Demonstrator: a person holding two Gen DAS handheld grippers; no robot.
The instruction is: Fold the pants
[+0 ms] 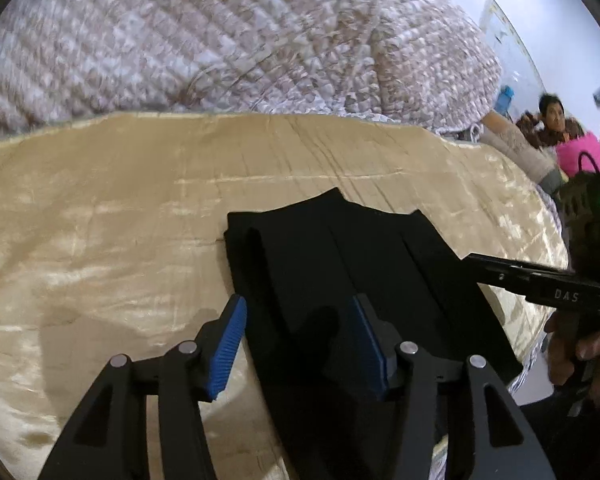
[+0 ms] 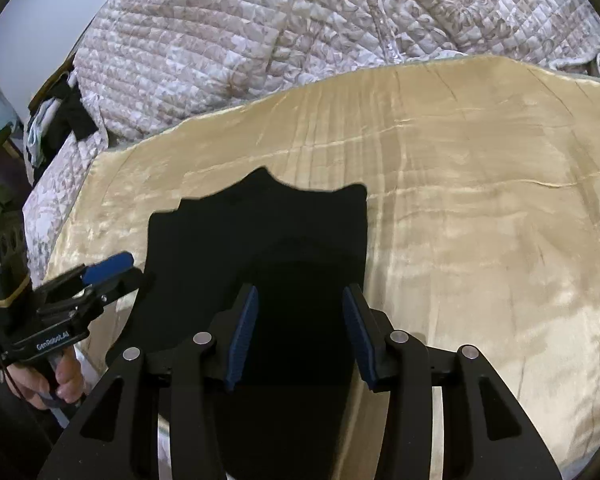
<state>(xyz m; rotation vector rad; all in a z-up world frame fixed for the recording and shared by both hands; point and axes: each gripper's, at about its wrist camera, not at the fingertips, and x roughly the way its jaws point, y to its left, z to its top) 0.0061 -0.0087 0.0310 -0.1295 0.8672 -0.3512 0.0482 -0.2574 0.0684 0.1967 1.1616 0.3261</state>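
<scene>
My left gripper (image 1: 298, 344) hangs with its 2 blue pads parted and nothing pinched between them; the left pad sits over bare blanket, the right over the edge of the black pants (image 1: 340, 256). My right gripper (image 2: 300, 336) is likewise partly spread and empty, both pads hovering above the dark cloth. The pants lie folded into a narrow stack on the golden-beige blanket (image 2: 480, 220), their far edge scalloped, the near end running under my fingers toward the bed's edge. In the left view my right hand (image 1: 580, 356) grips its tool at the pants' right side; in the right view my left hand (image 2: 56, 384) holds its tool just off the left side. Beyond the blanket a quilted floral comforter (image 1: 228, 40) is heaped up, blocking the far side. A person (image 1: 556, 120) sits beside something pink (image 1: 584, 156) in the far corner.
</scene>
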